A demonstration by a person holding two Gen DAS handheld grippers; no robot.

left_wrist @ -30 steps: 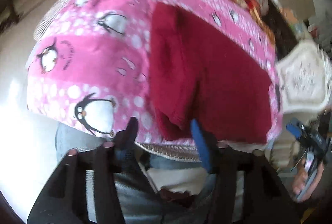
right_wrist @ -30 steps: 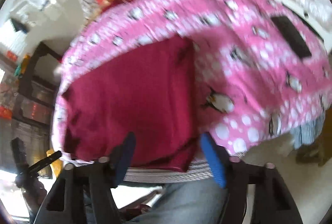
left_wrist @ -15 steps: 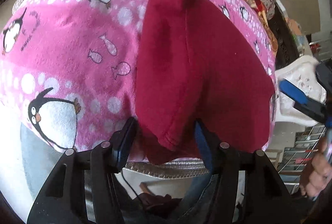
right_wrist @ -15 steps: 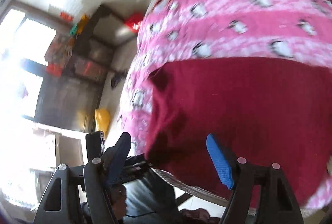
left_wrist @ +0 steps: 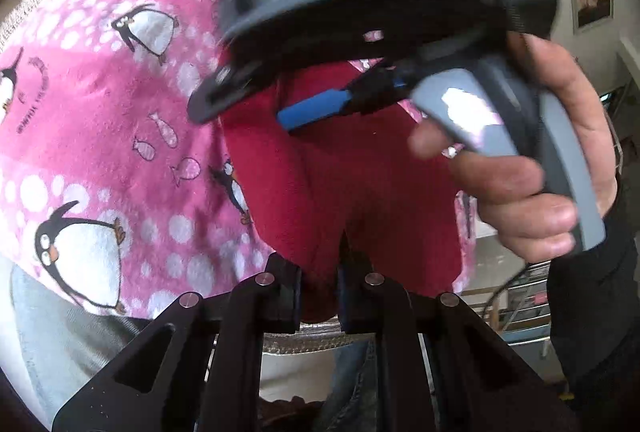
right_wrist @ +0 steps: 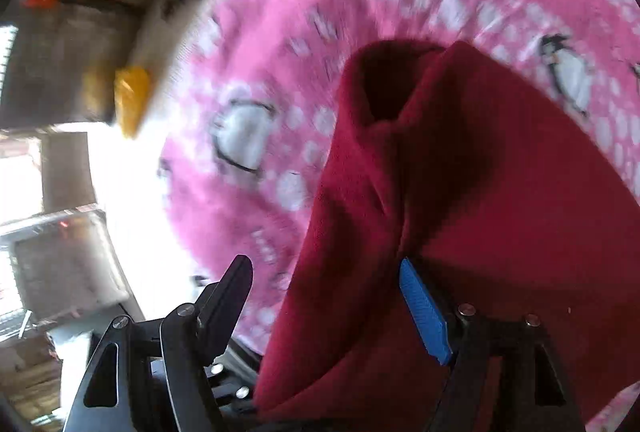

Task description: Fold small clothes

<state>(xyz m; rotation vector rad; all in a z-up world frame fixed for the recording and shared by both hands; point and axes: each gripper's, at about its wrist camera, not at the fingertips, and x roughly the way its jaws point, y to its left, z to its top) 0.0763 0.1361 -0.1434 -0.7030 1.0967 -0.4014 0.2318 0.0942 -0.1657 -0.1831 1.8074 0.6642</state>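
Both grippers: left gripper [left_wrist: 318,286] pinches red garment [left_wrist: 360,192]; right gripper [right_wrist: 326,306] spread, apparently straddling its edge.
Advice: close your right, then lift evenly.

— What's the work surface here?

— A pink fleece blanket [left_wrist: 120,136] printed with penguins, little fish and white dots, spread wide and lying fairly smooth.

— And on top of it?

— A dark red garment [left_wrist: 360,192] lying directly on the fleece near its front edge, its fabric bunched into a raised ridge [right_wrist: 400,112].
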